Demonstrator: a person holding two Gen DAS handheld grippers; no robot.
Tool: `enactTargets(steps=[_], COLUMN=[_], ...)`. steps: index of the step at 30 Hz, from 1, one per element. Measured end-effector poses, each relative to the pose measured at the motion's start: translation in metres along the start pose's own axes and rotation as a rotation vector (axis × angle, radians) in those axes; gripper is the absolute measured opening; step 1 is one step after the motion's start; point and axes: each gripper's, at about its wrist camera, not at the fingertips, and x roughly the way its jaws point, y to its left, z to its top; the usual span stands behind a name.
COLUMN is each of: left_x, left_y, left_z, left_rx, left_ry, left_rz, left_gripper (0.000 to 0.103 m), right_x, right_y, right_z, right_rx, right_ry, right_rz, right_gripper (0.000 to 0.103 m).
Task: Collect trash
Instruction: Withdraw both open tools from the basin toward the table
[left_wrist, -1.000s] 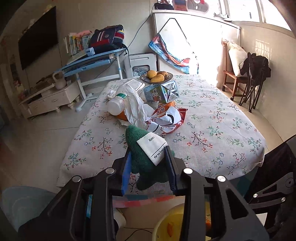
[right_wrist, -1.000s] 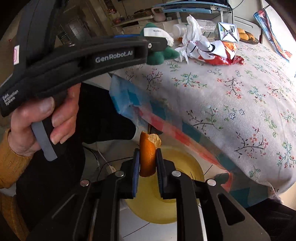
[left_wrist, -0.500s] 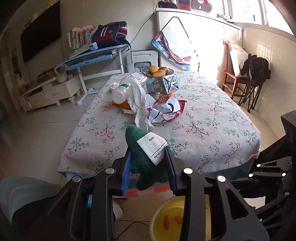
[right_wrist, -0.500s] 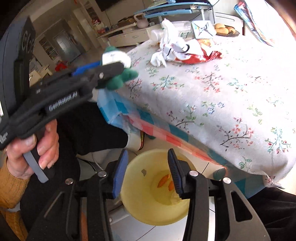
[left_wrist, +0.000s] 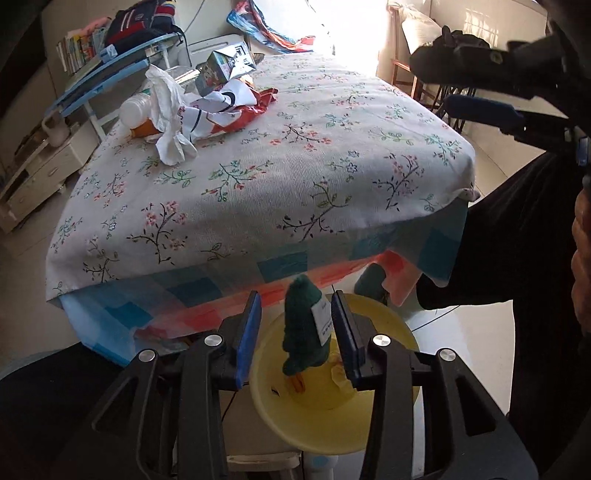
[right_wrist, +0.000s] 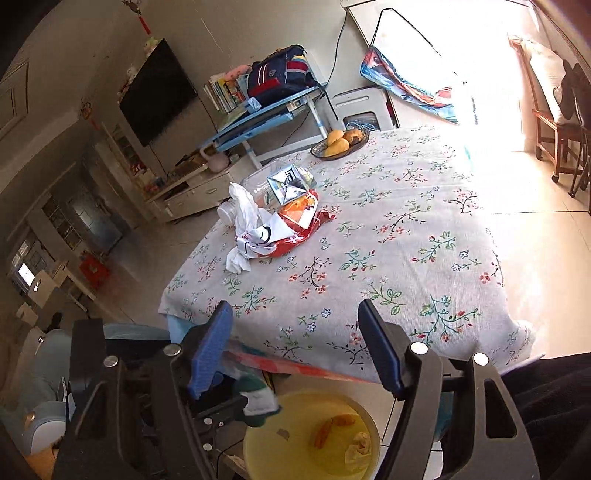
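Green knitted toy with white tag over yellow plastic bin

My left claw (left_wrist: 301, 338) has just been opening; the green knitted toy with white tag (left_wrist: 304, 332) sits between its spread pads, lower centre, above the round yellow plastic bin (left_wrist: 314, 417). My right claw (right_wrist: 295, 347) has just spread too, empty, lower frame.

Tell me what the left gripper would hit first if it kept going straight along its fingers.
Most likely the green knitted item, loose between the opened pads of the left gripper. Past it lies the yellow bin holding orange peel. Depth is hard to judge.
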Motion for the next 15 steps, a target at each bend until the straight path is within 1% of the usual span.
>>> enactTargets(steps=[1,3,6,12,15], left_x=[-0.001,-0.008,-0.020,-0.036,-0.041], left_y=[-0.003,-0.007,-0.006,-0.001,0.000], left_z=[-0.001,-0.002,-0.002,0.003,0.005], left_rx=[0.018,0.037,0.026,0.016,0.007], left_ry=[-0.004,-0.040,-0.091,-0.174,-0.201], left_rz=[0.017,0.061,0.097,0.178,0.203], left_gripper=[0.042,0.059,0.072,0.083,0.085], right_x=[-0.002,-0.009,-0.012,-0.013,-0.015], right_y=[0.000,-0.001,-0.003,0.001,0.002], right_z=[0.001,0.001,0.002,0.002,0.002], right_rx=[0.001,-0.001,-0.008,-0.026,-0.031], right_ry=[-0.009,-0.026,-0.044,-0.070,-0.082], right_rz=[-0.003,-0.010,-0.024,-0.050,-0.061], right_gripper=[0.068,0.069,0.072,0.073,0.073])
